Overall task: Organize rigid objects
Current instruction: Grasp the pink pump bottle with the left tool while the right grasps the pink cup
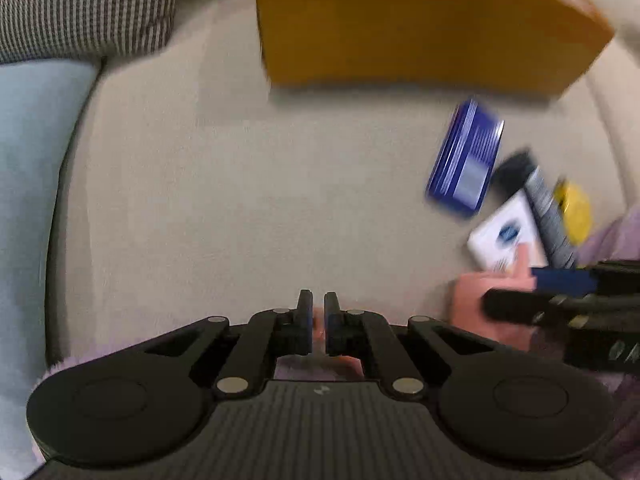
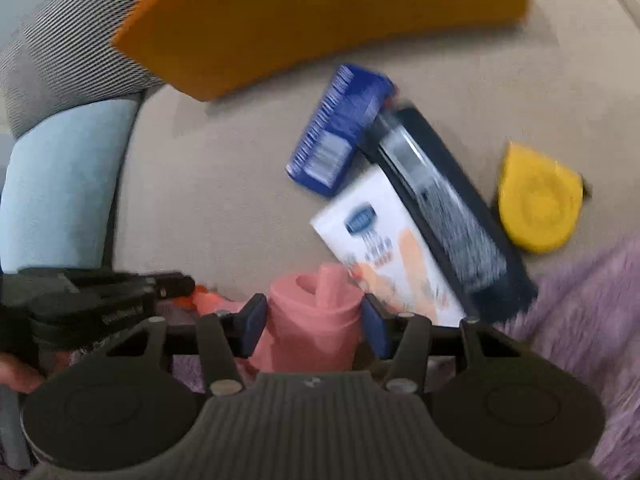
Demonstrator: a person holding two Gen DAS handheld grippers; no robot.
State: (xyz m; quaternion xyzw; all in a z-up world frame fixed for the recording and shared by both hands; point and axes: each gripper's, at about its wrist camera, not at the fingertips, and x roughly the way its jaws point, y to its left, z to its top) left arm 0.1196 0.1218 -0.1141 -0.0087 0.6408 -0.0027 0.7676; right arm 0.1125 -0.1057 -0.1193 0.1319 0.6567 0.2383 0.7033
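On the beige seat (image 1: 240, 180), a pink container (image 2: 312, 312) with a raised spout sits between the pads of my right gripper (image 2: 314, 320), which touch both its sides. My left gripper (image 1: 318, 316) points down with its jaws together, and a thin pink-orange piece (image 2: 202, 298) shows between the pads. In the right wrist view the left gripper (image 2: 188, 280) reaches in from the left. Beyond lie a blue box (image 2: 340, 128), a white box (image 2: 384, 232), a long black box (image 2: 448, 216) and a yellow tape measure (image 2: 540, 200). All is motion-blurred.
A big orange box (image 1: 420, 20) stands at the back of the seat. A checked cushion (image 1: 80, 4) and a light blue cushion (image 1: 28, 200) border the left side. Purple fuzzy fabric (image 2: 580, 300) lies at the right front.
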